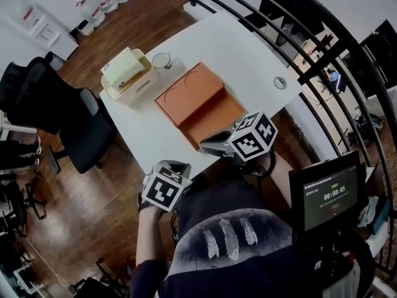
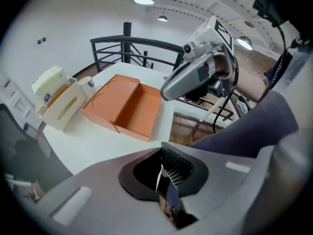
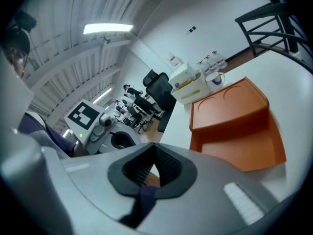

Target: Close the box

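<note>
An orange box (image 1: 198, 104) lies open on the white table (image 1: 248, 54), its lid folded back flat on the far left and the shallow base nearer me. It also shows in the left gripper view (image 2: 124, 106) and the right gripper view (image 3: 234, 126). My right gripper (image 1: 214, 144) hovers at the table's near edge, just short of the box's near corner, its jaws (image 3: 154, 173) shut on nothing. My left gripper (image 1: 173, 169) hangs off the table near my body, left of the right one, its jaws (image 2: 164, 180) shut and empty.
A cream basket (image 1: 127, 73) with a tissue pack stands left of the box, and a glass cup (image 1: 161, 61) beside it. A small ring (image 1: 280, 82) lies at the table's right. A black chair (image 1: 62, 117) is left, a railing (image 1: 298, 30) right, and a timer screen (image 1: 329, 194) near me.
</note>
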{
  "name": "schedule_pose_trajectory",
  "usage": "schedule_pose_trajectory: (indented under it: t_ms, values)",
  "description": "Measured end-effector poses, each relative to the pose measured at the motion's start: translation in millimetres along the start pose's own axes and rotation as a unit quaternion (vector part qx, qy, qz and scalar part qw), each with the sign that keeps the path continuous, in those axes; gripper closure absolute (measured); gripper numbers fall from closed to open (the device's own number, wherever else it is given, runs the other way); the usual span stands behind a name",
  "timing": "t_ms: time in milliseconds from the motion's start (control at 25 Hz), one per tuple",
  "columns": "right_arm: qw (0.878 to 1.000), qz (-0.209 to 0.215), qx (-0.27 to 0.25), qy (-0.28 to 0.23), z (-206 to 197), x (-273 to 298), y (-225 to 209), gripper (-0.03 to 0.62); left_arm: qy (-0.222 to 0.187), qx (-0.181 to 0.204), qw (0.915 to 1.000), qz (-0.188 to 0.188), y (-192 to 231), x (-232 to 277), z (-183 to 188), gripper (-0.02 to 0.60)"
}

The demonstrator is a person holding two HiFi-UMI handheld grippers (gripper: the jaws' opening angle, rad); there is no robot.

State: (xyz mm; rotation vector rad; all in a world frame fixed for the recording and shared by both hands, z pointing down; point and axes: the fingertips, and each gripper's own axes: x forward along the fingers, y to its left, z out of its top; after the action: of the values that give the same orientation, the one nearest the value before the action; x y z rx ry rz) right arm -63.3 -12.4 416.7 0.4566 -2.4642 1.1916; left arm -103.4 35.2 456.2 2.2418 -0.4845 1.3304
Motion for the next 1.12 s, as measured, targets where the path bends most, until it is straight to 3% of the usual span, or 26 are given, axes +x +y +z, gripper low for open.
schedule_pose_trajectory:
  t_ms: [240, 440, 800, 1120]
  values:
    - [0.996, 0.056, -0.028, 0.071, -15, -24, -15, 0.589, -0.003, -0.088, 0.9947, 0.053, -19, 6, 22, 0.566]
    - [0.993, 0.064, -0.031, 0.092, -26, -27, -23, 0.589, 0.009, -0.122, 0.9912, 0.051, -40, 21, 10, 0.566]
    - [0.994, 0.017, -0.027, 0.105, -30, -25, -48, 0.589, -0.012, -0.112, 0.9931, 0.032, -23, 49, 19, 0.566]
    - [0.993, -0.010, -0.034, 0.111, -32, -23, -53, 0.589, 0.004, -0.099, 0.9948, 0.023, -20, 51, 10, 0.566]
